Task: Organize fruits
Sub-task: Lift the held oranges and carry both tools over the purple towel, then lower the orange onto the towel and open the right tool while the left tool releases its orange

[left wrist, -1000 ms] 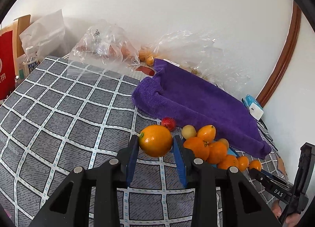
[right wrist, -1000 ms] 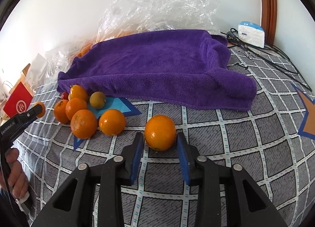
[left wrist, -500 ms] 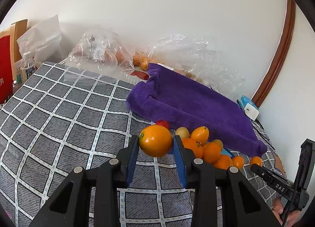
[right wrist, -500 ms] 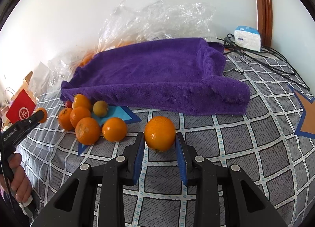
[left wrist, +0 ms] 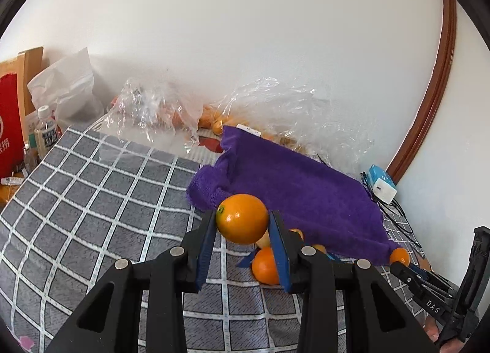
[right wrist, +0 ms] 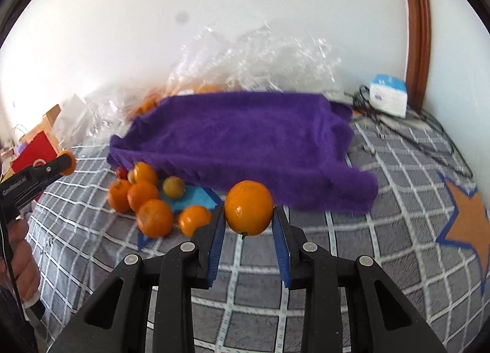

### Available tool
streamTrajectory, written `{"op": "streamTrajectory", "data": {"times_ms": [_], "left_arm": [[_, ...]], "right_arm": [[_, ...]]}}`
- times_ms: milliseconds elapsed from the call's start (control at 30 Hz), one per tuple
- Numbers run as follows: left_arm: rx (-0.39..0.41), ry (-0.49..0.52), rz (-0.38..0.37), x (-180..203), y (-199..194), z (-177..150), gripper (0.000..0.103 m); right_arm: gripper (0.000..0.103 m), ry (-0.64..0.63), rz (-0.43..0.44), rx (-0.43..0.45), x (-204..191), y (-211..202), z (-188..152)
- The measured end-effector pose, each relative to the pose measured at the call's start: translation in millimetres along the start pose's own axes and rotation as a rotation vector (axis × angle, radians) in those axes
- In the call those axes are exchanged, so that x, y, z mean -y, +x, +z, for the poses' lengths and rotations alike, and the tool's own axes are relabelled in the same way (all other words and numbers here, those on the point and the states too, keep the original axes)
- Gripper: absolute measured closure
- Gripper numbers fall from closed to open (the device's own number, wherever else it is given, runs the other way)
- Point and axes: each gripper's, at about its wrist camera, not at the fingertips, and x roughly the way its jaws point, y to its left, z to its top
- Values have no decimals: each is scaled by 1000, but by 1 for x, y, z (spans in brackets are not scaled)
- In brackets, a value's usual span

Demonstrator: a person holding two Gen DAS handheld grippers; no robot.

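Both held fruits now sit higher against the purple towel (left wrist: pixel 294 187) than a second ago, lifted off the checked blanket (left wrist: pixel 101 199). The left gripper (left wrist: pixel 242 224) has its blue fingers (left wrist: pixel 204 248) pinching an orange (left wrist: pixel 242 218), with another orange (left wrist: pixel 265 265) lying on the blanket just below and right of the fingers. The right gripper (right wrist: pixel 248 215) likewise pinches a second orange (right wrist: pixel 248 207) (stem end down), the towel just beyond its fingers and the loose pile of fruit (right wrist: pixel 147 196) to their left, beside the towel's edge.
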Motion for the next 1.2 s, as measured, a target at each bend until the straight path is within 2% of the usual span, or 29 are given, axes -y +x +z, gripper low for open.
{"op": "streamTrajectory", "data": {"times_ms": [100, 233, 433, 567, 767, 867, 1200], "left_arm": [[-5, -16, -14, 9, 7, 19, 70], [26, -5, -17, 22, 20, 40, 70], [17, -20, 8, 29, 63, 63, 70], [14, -5, 39, 27, 92, 63, 70], [20, -6, 58, 18, 111, 41, 70], [-1, 2, 53, 18, 120, 36, 70], [-34, 2, 57, 16, 131, 28, 70]], "right_arm": [[72, -21, 11, 43, -5, -7, 22], [72, -31, 25, 87, -7, -6, 49], [72, -44, -41, 97, 2, 20, 88], [72, -9, -65, 95, 15, 43, 107], [72, 49, -89, 68, 38, 80, 99], [72, 66, -105, 25, 46, 95, 93], [72, 58, -126, -26, 54, 111, 79]]}}
